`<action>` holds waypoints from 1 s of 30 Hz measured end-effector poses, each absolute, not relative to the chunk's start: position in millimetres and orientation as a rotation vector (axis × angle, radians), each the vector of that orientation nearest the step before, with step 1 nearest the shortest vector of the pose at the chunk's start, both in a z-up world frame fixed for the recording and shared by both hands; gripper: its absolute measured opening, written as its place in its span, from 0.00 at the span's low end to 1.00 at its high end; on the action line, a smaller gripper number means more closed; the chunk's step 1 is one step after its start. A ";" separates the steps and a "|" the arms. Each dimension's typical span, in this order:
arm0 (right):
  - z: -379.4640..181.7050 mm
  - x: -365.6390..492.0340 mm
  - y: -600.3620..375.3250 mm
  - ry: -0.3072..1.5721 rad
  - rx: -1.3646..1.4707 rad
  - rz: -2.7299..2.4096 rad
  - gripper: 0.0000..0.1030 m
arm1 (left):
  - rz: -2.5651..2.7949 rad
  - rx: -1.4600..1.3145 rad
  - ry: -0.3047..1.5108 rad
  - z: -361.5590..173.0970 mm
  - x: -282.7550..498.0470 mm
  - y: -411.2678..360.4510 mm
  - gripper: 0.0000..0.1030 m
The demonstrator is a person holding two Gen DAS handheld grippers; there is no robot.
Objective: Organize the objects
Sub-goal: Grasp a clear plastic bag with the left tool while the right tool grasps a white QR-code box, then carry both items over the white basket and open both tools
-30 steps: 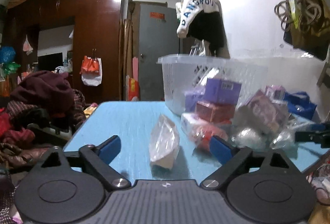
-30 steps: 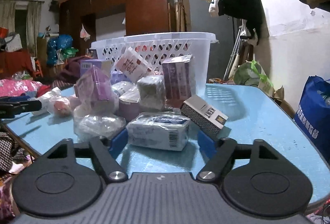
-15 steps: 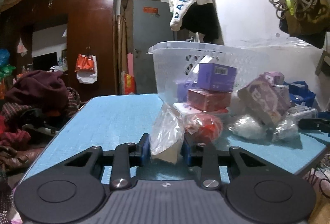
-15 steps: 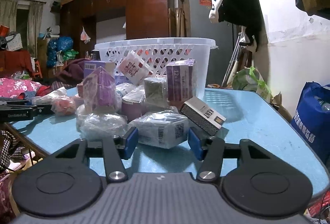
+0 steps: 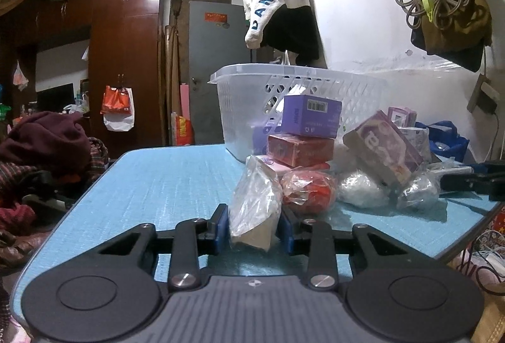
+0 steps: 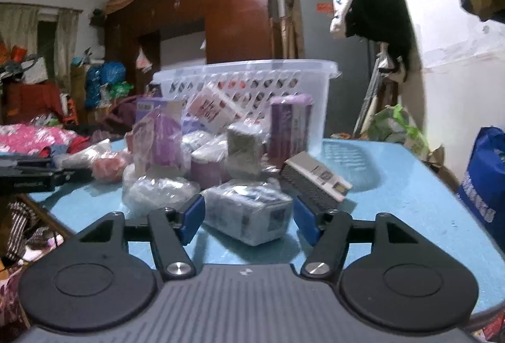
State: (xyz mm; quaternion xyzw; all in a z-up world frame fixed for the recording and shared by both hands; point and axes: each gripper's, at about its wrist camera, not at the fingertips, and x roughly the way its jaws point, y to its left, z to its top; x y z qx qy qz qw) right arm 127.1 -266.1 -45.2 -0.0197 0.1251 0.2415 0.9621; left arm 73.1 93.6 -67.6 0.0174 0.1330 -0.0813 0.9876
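Left wrist view: left gripper (image 5: pixel 253 231) fingers clamp a clear plastic bag (image 5: pixel 255 208) standing on the blue tabletop (image 5: pixel 176 182), near the white basket (image 5: pixel 249 109).

Right wrist view: right gripper (image 6: pixel 247 218) fingers sit apart around a wrapped grey box (image 6: pixel 249 213), not touching it.

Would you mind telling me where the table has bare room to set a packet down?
Bare blue table lies left of the white basket. Another strip runs right of the basket and grey box. In front of the basket it is crowded with boxes and wrapped packets.
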 end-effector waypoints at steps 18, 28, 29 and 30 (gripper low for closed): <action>-34.5 103.5 -287.0 0.269 -0.056 0.540 0.49 | -0.159 0.007 0.185 -54.2 59.2 103.8 0.35; -21.7 92.2 -301.3 0.238 -0.087 0.482 0.49 | -0.160 -0.004 0.176 -51.1 57.7 104.6 0.35; -21.7 93.2 -303.0 0.238 -0.083 0.471 0.48 | -0.161 -0.006 0.178 -51.0 58.1 104.3 0.35; -21.0 94.3 -305.7 0.234 -0.064 0.474 0.48 | -0.162 -0.006 0.177 -51.0 58.0 103.9 0.35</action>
